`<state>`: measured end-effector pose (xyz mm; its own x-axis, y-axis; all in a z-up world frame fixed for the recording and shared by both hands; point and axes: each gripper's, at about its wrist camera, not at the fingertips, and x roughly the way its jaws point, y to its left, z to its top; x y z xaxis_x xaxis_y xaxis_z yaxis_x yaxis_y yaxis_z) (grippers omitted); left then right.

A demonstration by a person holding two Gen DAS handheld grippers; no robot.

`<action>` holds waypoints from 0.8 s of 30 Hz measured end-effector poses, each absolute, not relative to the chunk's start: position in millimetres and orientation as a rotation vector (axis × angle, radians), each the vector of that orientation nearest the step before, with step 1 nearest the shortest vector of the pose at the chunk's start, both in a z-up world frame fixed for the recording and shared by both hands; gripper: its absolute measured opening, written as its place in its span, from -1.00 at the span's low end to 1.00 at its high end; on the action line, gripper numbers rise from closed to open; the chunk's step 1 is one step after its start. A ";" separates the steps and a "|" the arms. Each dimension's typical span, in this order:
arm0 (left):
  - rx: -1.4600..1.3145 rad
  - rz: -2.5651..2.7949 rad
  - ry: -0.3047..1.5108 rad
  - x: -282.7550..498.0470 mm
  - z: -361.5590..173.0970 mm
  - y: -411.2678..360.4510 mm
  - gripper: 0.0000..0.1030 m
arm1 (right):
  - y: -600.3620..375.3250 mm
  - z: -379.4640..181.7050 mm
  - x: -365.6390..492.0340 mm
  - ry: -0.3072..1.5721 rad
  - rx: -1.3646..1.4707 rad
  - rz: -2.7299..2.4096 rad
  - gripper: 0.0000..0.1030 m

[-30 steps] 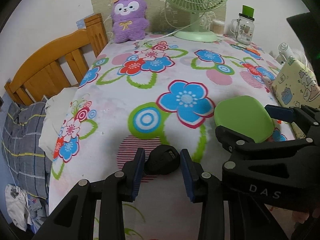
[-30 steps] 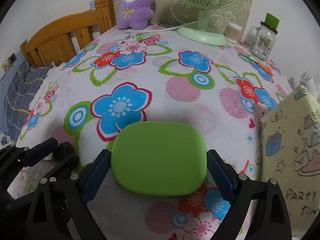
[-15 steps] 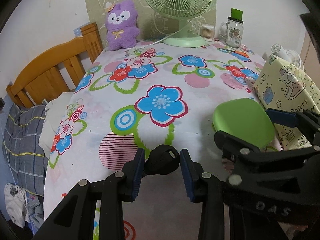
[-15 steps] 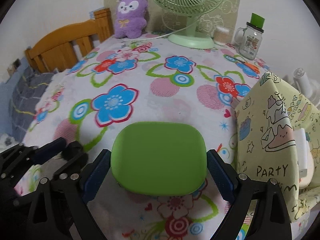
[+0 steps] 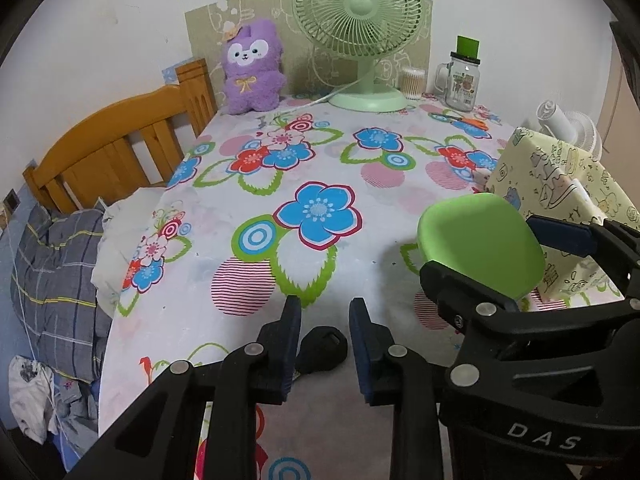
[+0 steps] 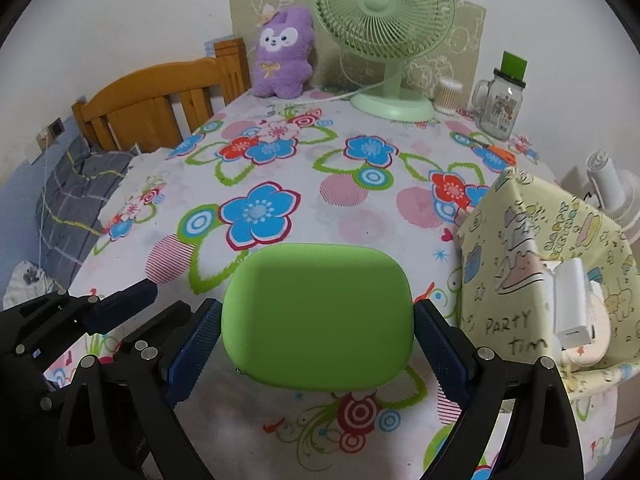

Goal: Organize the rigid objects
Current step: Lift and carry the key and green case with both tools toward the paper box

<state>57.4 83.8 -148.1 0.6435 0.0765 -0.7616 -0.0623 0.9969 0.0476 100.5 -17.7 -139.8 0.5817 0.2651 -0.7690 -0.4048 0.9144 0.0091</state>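
Your left gripper [image 5: 324,344] clamps a small black object [image 5: 321,349]; just right of it, your right gripper [image 6: 317,318] grips a green case [image 6: 317,318].

Matt green case [image 6: 318,316] — plush toy [image 5: 252,68], wooden headboard [image 5: 116,152].

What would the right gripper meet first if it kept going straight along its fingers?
Probably the flowered tablecloth just past the green case that the right gripper holds. The yellow patterned bag sits off to the right of that line, though depth is uncertain.
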 end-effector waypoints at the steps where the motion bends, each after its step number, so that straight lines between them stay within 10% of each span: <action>1: 0.016 0.079 0.869 56.6 -148.0 83.6 -0.53 | -18.1 -139.5 99.6 0.868 -0.175 0.393 0.84; 24: 0.009 0.029 0.927 60.5 -189.5 99.3 -0.09 | -8.3 -184.9 106.5 0.968 -0.173 0.392 0.84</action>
